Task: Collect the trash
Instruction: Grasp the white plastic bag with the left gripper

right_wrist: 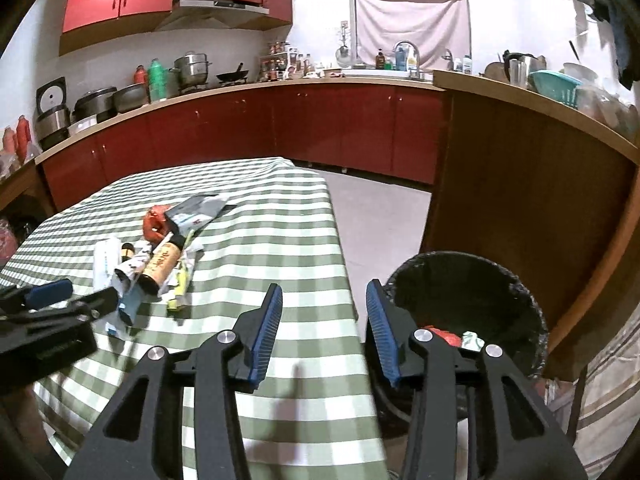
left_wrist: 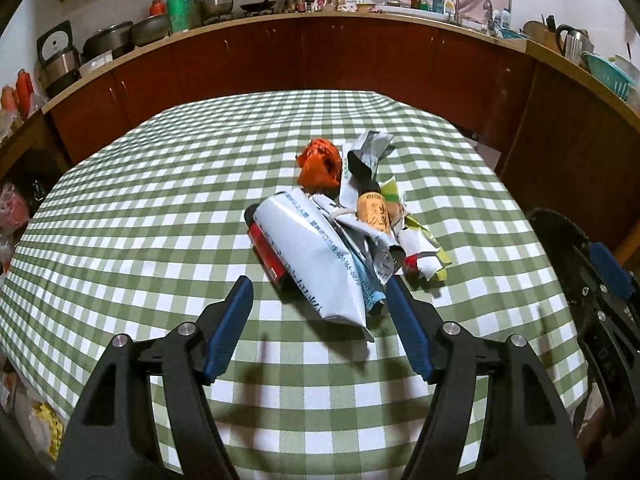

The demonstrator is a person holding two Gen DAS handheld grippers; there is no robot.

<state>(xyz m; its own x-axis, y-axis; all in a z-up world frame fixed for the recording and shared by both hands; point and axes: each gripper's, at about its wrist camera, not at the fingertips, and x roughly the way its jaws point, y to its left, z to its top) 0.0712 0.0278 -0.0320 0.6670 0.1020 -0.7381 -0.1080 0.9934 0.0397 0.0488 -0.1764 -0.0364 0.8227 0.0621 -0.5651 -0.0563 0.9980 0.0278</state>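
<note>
Kitchen scene, table with green-and-white checked cloth [left_wrist: 160, 216]. Trash pile mid-table, slightly right of centre: crumpled orange bag [left_wrist: 320, 164] at far end, grey foil pouch [left_wrist: 366, 152] just right of it, brown bottle with tan label [left_wrist: 374, 210] lying among crumpled white wrappers [left_wrist: 416, 240], yellow-green wrapper [left_wrist: 434, 252] at right edge, big white plastic mailer [left_wrist: 316, 256] at near-left, draped over a red-and-black can [left_wrist: 266, 252]. All items touching or overlapping in one heap.

Left gripper [left_wrist: 320, 288] hovering just near side of the pile, jaws spread wide, nothing between blue pads; near end of mailer lies between the tips but untouched. Right pad close to mailer's corner, contact cannot be told.

Right gripper [right_wrist: 324, 296] over right table edge, jaws spread apart, empty. Black trash bin [right_wrist: 516, 292] beside table on the right, just past right finger; red and white scraps [right_wrist: 452, 338] inside at the bottom. Left gripper visible at left edge of right wrist view, near the pile.

Far background: red cabinets [right_wrist: 320, 128], counter with pots, bottles, sink, pink cloth over window.
</note>
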